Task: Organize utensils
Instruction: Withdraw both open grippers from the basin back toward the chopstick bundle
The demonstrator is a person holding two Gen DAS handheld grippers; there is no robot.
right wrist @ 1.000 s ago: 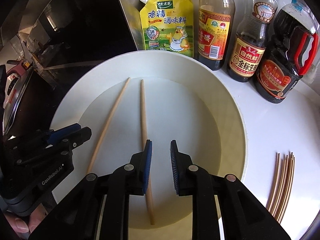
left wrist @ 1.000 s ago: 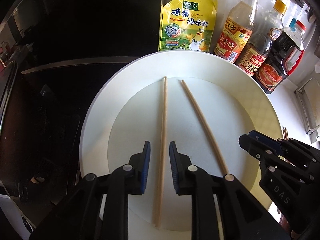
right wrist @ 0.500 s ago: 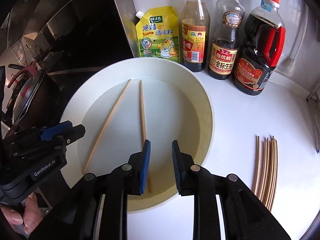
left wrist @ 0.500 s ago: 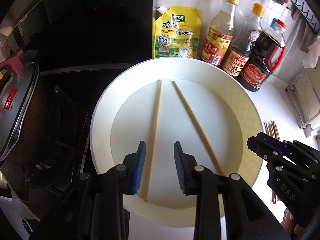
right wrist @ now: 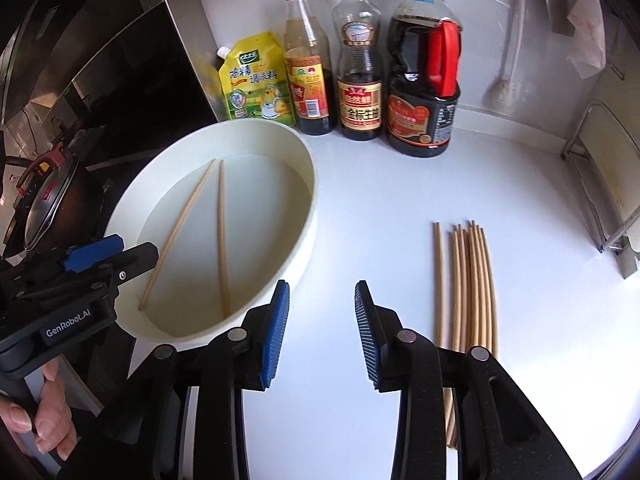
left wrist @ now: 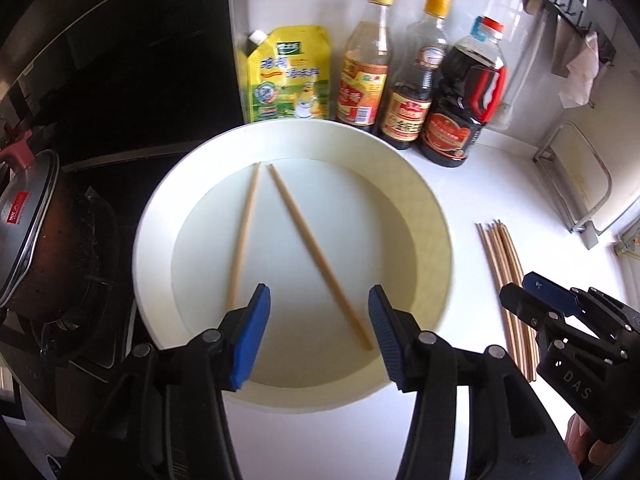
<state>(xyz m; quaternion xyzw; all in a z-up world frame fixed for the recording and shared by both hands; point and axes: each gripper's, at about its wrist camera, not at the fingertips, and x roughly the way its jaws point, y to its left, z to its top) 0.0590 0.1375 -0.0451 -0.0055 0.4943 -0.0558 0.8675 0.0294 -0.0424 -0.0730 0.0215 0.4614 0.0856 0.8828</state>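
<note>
Lying in white basin [left wrist: 432, 216], two chopsticks [left wrist: 316, 256], beyond emptied, just-widened left tongs [left wrist: 318, 332]

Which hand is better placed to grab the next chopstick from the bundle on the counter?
Right. The right gripper hangs empty over the white counter beside the bundle of wooden chopsticks, its jaws just opened. The left gripper faces the round white basin.

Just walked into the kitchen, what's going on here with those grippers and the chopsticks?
A person holds a gripper in each hand above the counter. Two chopsticks lie loose in the white dish. The left gripper hangs over the dish, the right gripper over the bare counter. Both have just been opening and hold nothing. A bundle of chopsticks waits beside the dish.
</note>
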